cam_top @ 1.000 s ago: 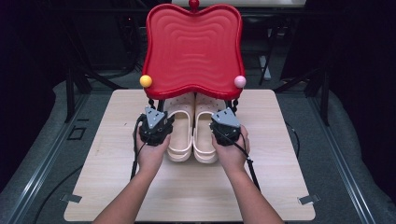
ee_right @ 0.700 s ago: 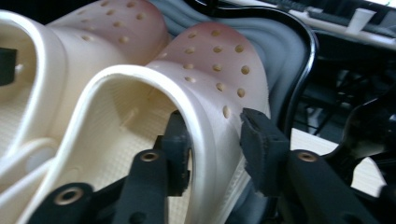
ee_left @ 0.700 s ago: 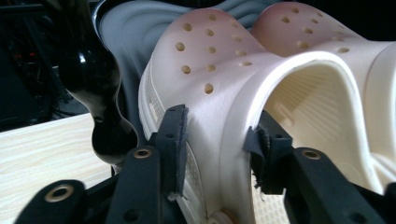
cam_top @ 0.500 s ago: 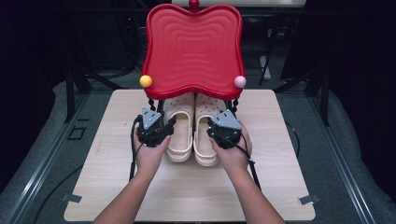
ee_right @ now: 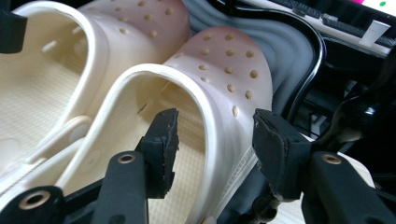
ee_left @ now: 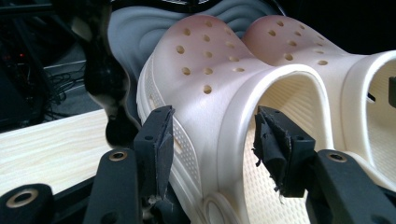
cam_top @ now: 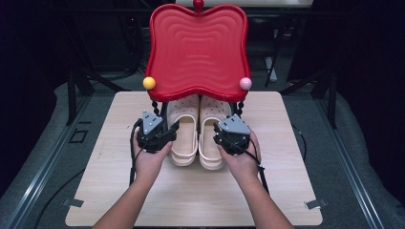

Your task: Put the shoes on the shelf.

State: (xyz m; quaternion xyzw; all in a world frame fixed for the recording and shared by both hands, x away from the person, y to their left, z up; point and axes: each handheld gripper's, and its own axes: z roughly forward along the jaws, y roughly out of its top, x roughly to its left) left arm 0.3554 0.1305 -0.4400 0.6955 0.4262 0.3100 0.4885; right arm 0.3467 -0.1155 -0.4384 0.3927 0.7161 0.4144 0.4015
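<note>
Two cream clogs stand side by side on the wooden table (cam_top: 286, 181), toes under a red wavy tray (cam_top: 198, 47). My left gripper (cam_top: 171, 129) straddles the outer side wall of the left clog (cam_top: 184, 138). In the left gripper view, the left gripper (ee_left: 212, 154) has one pad outside the left clog (ee_left: 205, 93) and one inside. My right gripper (cam_top: 218, 130) straddles the outer wall of the right clog (cam_top: 211, 143) the same way. In its own view the right gripper (ee_right: 217, 147) stands around the right clog (ee_right: 224, 79). Both sets of jaws have just been opening and stand open.
The red tray stands raised on dark beaded legs at the table's far edge, with a yellow ball (cam_top: 149, 83) and a pink ball (cam_top: 245, 83) at its front corners. Bare tabletop lies in front of the clogs and on both sides. Dark floor surrounds the table.
Both grippers' jaws have spread off the clog walls that they held. The hands have barely shifted, and the clogs rest on the table.
</note>
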